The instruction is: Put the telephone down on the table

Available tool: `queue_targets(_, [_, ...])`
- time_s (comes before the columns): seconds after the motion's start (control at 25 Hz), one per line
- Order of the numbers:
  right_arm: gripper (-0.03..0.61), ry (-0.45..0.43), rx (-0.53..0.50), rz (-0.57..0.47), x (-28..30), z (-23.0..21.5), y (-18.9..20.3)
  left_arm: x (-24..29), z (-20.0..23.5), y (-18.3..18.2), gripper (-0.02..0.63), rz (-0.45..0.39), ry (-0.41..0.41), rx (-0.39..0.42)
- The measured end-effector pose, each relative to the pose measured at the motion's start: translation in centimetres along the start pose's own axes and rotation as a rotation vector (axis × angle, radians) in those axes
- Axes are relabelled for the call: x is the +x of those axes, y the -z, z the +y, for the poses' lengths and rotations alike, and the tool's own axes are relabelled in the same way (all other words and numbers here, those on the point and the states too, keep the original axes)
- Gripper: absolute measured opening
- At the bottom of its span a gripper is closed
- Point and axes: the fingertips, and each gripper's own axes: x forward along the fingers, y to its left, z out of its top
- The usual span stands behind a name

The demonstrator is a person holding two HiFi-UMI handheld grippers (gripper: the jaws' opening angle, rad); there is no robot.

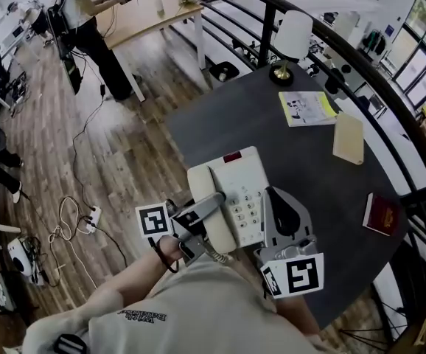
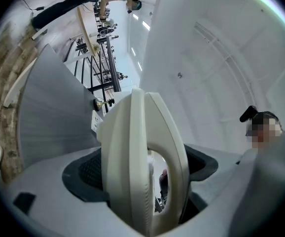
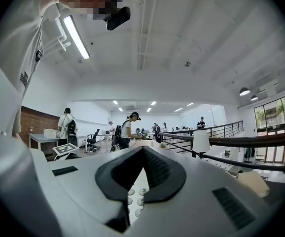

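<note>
A white desk telephone (image 1: 236, 190), keypad up and handset in its cradle on the left side, is held between both grippers over the near part of the round dark table (image 1: 309, 161). I cannot tell whether it touches the tabletop. My left gripper (image 1: 211, 205) is shut across the handset (image 2: 142, 157), which fills the gap between its jaws. On the phone's right edge my right gripper (image 1: 273, 201) is shut, and a strip of keypad (image 3: 136, 194) shows between its dark pads. My body hides the phone's near end.
On the table stand a white-shaded lamp (image 1: 294, 35), a yellow-edged leaflet (image 1: 306, 108), a cream notebook (image 1: 348, 137) and a red booklet (image 1: 381, 214). A black railing (image 1: 390, 102) curves behind. Cables and a power strip (image 1: 91, 218) lie on the wooden floor at the left.
</note>
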Motion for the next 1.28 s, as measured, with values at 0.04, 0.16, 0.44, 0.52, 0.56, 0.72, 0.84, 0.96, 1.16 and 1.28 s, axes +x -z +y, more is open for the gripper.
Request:
queue_targets(0.04, [0.002,0.0,0.004,0.002,1.4,-0.2,0.1,0.3,0.6,-1.1,0.459,0.004,-0.007,-0.005])
queue_targets(0.16, [0.002,-0.004,0.013,0.016,6.0,-0.8,0.6,1.2,2.4,-4.7,0.459,0.024,-0.029,-0.005])
queue_targets(0.44, [0.002,0.003,0.017,0.03,15.4,-2.1,-0.8,2.9,4.8,-13.3,0.459,0.101,-0.056,0.017])
queue_targets(0.52, [0.002,0.008,0.006,0.035,17.1,-2.7,-1.5,3.7,5.0,-15.0,0.459,0.103,-0.051,0.01])
queue_targets(0.56, [0.002,0.005,0.004,0.039,17.8,-2.8,-1.7,4.0,5.0,-15.6,0.459,0.101,-0.048,0.001])
queue_targets(0.72, [0.002,-0.023,-0.004,0.047,18.9,-3.1,-2.6,4.7,4.4,-16.3,0.459,0.08,-0.048,-0.007])
queue_targets(0.84, [0.002,-0.052,-0.016,0.055,19.3,-3.1,-2.3,4.7,4.7,-16.1,0.459,0.034,-0.063,-0.023])
queue_targets(0.96, [0.002,-0.08,0.008,0.069,19.5,-2.6,-1.6,3.9,5.4,-15.7,0.459,0.0,-0.09,-0.069])
queue_targets(1.16, [0.002,-0.149,0.064,0.074,20.4,-1.6,-0.8,2.9,7.1,-16.1,0.459,-0.022,-0.151,-0.054])
queue_targets(1.28, [0.002,-0.18,0.103,0.098,21.9,-1.3,0.5,2.1,9.8,-17.4,0.459,-0.064,-0.222,-0.048])
